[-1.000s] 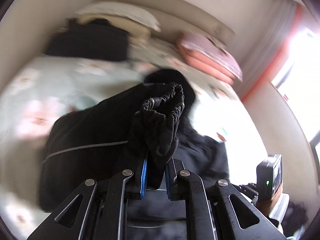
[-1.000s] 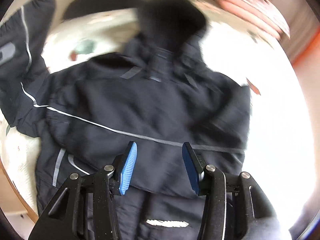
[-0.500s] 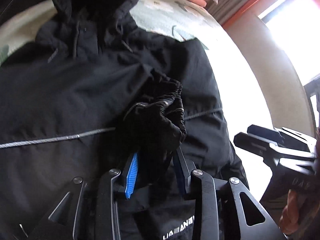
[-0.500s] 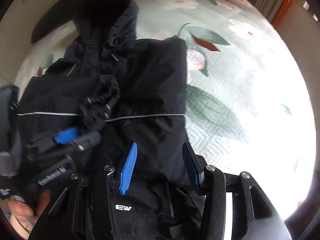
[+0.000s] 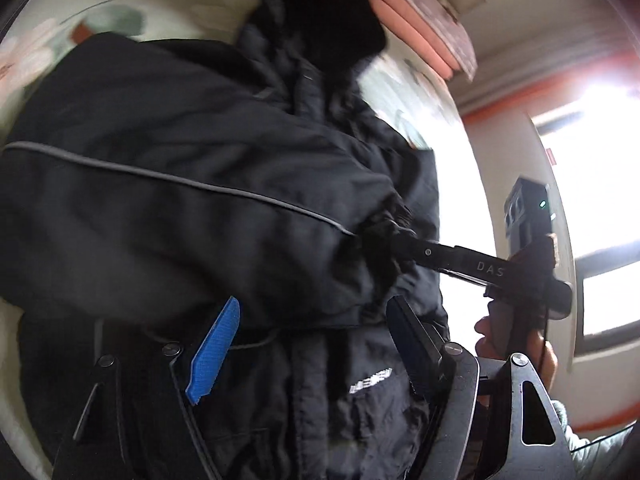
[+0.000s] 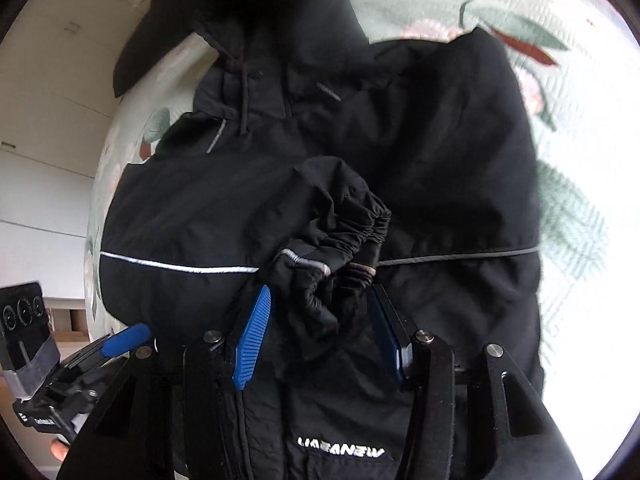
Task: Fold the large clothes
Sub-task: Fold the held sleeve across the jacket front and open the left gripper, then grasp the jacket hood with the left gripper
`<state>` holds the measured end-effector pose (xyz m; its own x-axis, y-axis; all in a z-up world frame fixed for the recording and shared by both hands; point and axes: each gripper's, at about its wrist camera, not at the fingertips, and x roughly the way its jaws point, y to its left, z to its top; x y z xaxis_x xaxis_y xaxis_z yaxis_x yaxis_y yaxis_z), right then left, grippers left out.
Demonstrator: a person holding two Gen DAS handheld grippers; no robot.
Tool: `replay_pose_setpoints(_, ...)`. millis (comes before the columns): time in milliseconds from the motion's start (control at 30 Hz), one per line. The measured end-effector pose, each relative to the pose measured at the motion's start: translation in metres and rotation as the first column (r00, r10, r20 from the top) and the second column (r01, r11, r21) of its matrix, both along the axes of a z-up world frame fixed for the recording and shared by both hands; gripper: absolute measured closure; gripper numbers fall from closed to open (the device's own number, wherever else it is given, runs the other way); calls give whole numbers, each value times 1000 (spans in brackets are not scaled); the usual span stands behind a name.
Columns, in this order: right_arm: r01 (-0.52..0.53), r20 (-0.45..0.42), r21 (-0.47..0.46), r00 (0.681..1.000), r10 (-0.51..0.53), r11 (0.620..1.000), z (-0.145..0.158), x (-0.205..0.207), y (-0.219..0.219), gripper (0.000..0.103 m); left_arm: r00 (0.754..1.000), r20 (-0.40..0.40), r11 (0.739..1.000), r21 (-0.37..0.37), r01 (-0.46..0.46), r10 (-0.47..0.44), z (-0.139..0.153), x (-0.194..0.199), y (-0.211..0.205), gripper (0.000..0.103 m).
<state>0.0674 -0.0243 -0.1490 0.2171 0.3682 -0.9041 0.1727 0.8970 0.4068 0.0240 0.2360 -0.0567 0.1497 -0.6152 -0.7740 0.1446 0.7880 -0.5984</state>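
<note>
1. My left tool [image 5: 312,340] is opening: blue pads apart, nothing clamped, only jacket body below them.
2. My right tool [image 6: 320,332] is also opening; the gathered cuff [image 6: 352,236] of a sleeve sits between its pads, and I cannot tell whether they press on it.
3. The black jacket [image 6: 440,152] lies on the floral bed cover [image 6: 568,208], hood [image 6: 280,12] away from me, one sleeve folded across its chest.
4. Pink folded bedding [image 5: 424,24] lies at the bed's far edge.
</note>
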Motion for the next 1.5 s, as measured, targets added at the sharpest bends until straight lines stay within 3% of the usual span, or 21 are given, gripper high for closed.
replay_pose_setpoints(67,31,-38,61,999,-29,998,-14,4,-4,52,999,11,999,12,-42,42,1,0,18,26)
replay_pose_setpoints(100,55,-38,102,998,-51,993,-16,2,-6,73,998,20,998,22,-58,58,5,4,27,26)
replay_pose_setpoints(167,64,1,76,998,-65,995,-3,-3,-7,77,995,48,995,46,-86,84,10,10,35,26)
replay_pose_setpoints(267,60,101,23,993,-62,998,42,-17,-10,80,987,111,985,115,-126,113,21,23,56,26)
replay_pose_setpoints(367,82,188,-103,980,-61,991,90,-35,-26,80,981,147,977,155,-149,126,23,40,65,26)
replay_pose_setpoints(433,105,206,-176,976,-68,979,101,-44,-40,80,984,134,969,197,-147,122,12,52,63,26)
replay_pose_setpoints(533,121,135,-211,986,-93,970,75,-40,-65,80,993,83,970,221,-103,87,-14,64,44,26)
replay_pose_setpoints(567,120,99,-219,990,-100,968,56,-37,-67,79,994,81,961,264,-86,67,-24,65,36,26)
replay_pose_setpoints(667,111,21,-247,994,-109,963,2,-32,-69,77,993,113,911,411,-24,-25,-40,66,8,25)
replay_pose_setpoints(800,97,34,-274,995,-91,957,-5,-28,-61,74,979,152,832,553,33,-139,-47,59,-19,16)
replay_pose_setpoints(867,61,21,-288,998,-57,956,-2,-29,-60,70,980,151,837,546,29,-132,-42,59,-16,16)
replay_pose_setpoints(967,35,21,-289,999,-31,957,31,-34,-61,62,984,160,886,464,-6,-77,-17,61,-1,17)
replay_pose_setpoints(1100,29,164,-301,986,22,953,89,-31,-50,48,977,213,941,333,-64,-9,28,71,19,17)
replay_pose_setpoints(1167,-1,192,-294,980,60,956,97,-16,-38,48,977,211,943,322,-84,14,31,83,21,17)
replay_pose_setpoints(1267,-80,153,-319,979,134,944,72,20,-13,48,984,177,930,357,-85,22,8,113,13,17)
replay_pose_setpoints(1400,-176,-16,-334,983,181,926,-1,51,-1,64,994,105,898,431,-84,43,-40,132,11,19)
replay_pose_setpoints(1500,-179,-5,-302,982,186,936,-18,54,-4,66,995,94,884,461,-84,46,-57,134,7,18)
